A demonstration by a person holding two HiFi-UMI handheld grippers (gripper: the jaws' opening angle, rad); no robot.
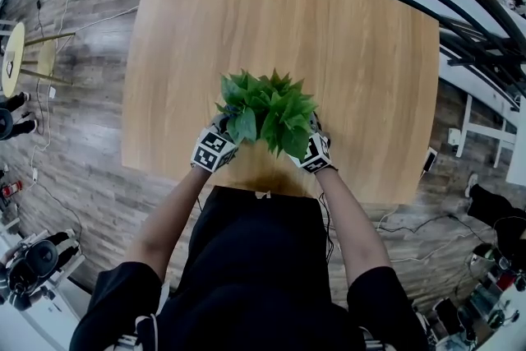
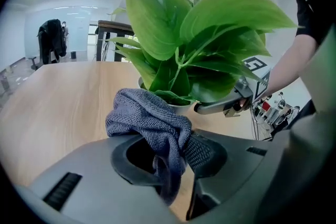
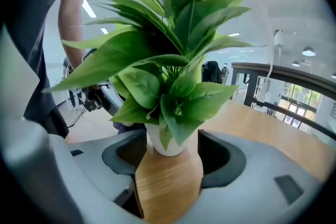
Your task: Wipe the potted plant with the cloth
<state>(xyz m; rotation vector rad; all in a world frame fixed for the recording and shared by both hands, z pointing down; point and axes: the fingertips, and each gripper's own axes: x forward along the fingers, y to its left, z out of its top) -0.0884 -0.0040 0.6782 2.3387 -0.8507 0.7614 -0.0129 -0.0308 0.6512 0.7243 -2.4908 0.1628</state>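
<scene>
Cloth (image 2: 152, 118), grey and bunched, is pinched between my left gripper's (image 2: 170, 145) jaws, which are closed on it. One fold hangs down below them and the rest humps up over the left jaw. Just beyond those jaws stands the potted plant (image 2: 184, 60), its leaves spreading above the cloth; I cannot tell whether cloth and pot touch.

My right gripper's (image 3: 171, 143) jaws are spread apart, with the white pot (image 3: 177, 148) standing between their tips. Whether the pads touch it I cannot tell. Leaves fan out above and ahead of both jaws.

From the head view, I have the two grippers on opposite sides of the pot, which stands on the wooden table (image 3: 168, 186) near its front edge.
</scene>
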